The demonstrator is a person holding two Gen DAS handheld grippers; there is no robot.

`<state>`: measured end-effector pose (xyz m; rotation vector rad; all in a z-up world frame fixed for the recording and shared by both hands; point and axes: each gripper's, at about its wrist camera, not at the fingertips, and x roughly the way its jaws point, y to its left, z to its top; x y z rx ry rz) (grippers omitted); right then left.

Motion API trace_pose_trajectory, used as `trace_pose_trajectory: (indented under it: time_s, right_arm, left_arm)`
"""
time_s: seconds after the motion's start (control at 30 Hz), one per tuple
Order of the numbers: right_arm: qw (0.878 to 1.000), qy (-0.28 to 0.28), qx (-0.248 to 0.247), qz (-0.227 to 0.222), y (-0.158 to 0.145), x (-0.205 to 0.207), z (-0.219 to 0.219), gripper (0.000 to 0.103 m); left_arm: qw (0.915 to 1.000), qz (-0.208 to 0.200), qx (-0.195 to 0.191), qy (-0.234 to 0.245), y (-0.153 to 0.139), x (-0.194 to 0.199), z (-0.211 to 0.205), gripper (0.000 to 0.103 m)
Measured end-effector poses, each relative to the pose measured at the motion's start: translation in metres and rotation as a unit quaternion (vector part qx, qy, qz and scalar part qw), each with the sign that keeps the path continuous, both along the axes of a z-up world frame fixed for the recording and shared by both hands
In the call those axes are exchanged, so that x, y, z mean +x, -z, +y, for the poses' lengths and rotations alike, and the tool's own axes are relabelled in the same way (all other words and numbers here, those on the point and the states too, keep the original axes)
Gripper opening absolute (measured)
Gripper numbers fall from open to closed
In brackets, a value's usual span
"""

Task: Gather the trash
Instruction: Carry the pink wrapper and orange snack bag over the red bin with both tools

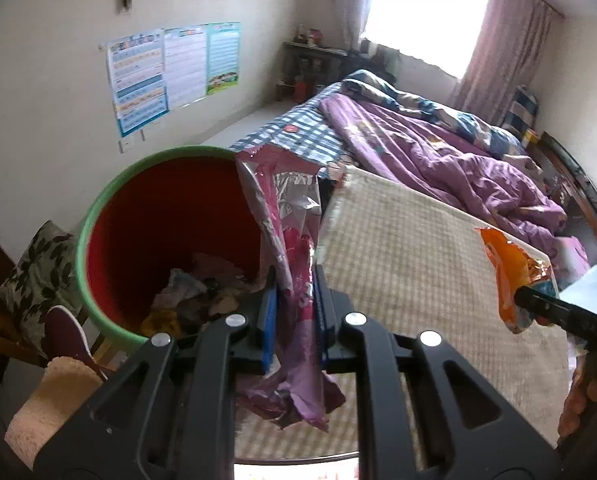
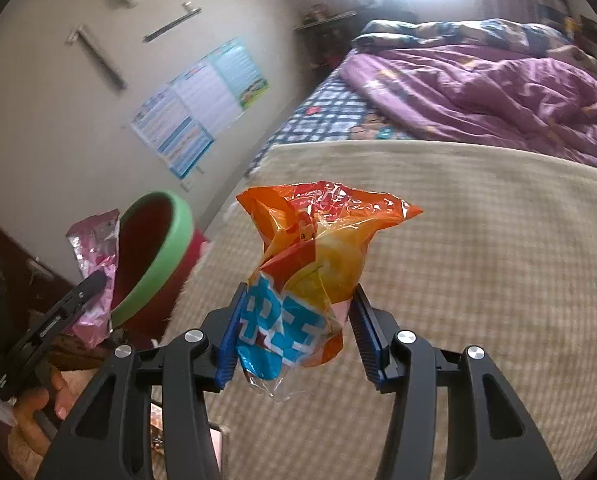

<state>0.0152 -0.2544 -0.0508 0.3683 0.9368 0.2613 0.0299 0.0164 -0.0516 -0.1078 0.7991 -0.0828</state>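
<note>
My left gripper point(image 1: 296, 280) is shut on a crumpled pink and silver wrapper point(image 1: 290, 236), which hangs beside the rim of a red bin with a green rim point(image 1: 98, 208). Trash lies at the bin's bottom. My right gripper point(image 2: 296, 300) is shut on a puffy orange and blue snack bag point(image 2: 306, 264), held above the beige mat. From the left wrist view the orange bag point(image 1: 510, 276) and the right gripper's dark finger show at the right edge. In the right wrist view the pink wrapper point(image 2: 94, 248), the left gripper point(image 2: 94, 284) and the bin point(image 2: 166, 256) sit at the left.
A beige checked mat point(image 2: 438, 240) covers the near end of the bed. A purple quilt point(image 2: 478, 80) and a blue checked sheet point(image 1: 294, 132) lie further back. Posters point(image 1: 170, 72) hang on the wall. A leaf-patterned cushion point(image 1: 38, 276) and a slipper point(image 1: 66, 336) lie left of the bin.
</note>
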Motion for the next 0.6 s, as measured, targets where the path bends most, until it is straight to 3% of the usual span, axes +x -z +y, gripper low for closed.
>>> trace_pose_trajectory:
  time_s: [0.3, 0.6]
  right_arm:
    - [0.999, -0.044, -0.001, -0.008, -0.003, 0.012, 0.042, 0.048]
    - [0.999, -0.054, -0.003, -0.010, -0.003, 0.016, 0.055, 0.048]
  left_arm:
    - [0.9998, 0.004, -0.001, -0.020, 0.003, 0.001, 0.017, 0.015]
    - [0.9996, 0.004, -0.001, -0.028, 0.005, 0.003, 0.026, 0.015]
